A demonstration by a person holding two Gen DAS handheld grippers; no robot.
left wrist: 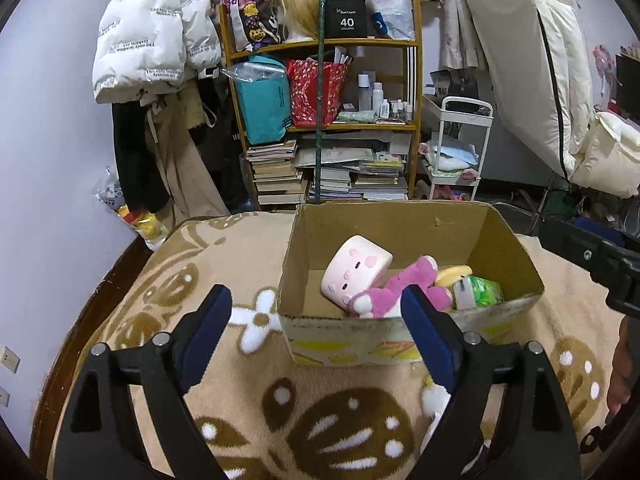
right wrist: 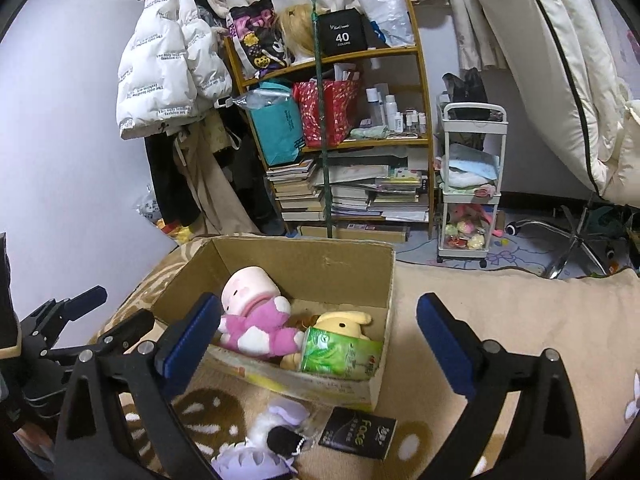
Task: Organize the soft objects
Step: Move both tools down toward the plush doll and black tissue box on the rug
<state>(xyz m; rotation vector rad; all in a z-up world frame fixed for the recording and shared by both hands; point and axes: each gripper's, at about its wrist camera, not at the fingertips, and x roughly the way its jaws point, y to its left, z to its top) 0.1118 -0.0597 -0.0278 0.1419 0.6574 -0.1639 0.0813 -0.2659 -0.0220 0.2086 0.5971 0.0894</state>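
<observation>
On the beige flowered blanket [left wrist: 256,368], an open cardboard box [left wrist: 504,248] is sitting with its flaps gone and its near wall printed in yellow. Inside, a pink-and-white plush doll [left wrist: 384,288] is lying on its back, its big pale block head leaning against the far-left part of the box floor. Just beside it, toward the right end, a yellow plush [right wrist: 344,322] is lying partly under a green tissue pack [right wrist: 340,354], which is leaning against the near wall.

Left gripper [left wrist: 316,320] is hovering short of the box's near-left corner, blue-padded jaws standing wide apart with nothing between them. Right gripper [right wrist: 314,338] is hovering over the box's near edge, jaws likewise spread wide and holding nothing; the doll and tissue pack are showing through the gap but the pads are not touching them.

Outside the box, close against its near wall, a lilac-and-white plush [right wrist: 264,436] is lying on the blanket, with a black packet [right wrist: 358,432] just beside it to the right.

Open room: blanket to the right of the box is lying bare, and the left part of the box floor is showing uncovered cardboard. Beyond the bed edge, a wooden shelf [right wrist: 416,52] stacked with books and bags, and a white trolley [right wrist: 472,184], are standing well apart from the box.
</observation>
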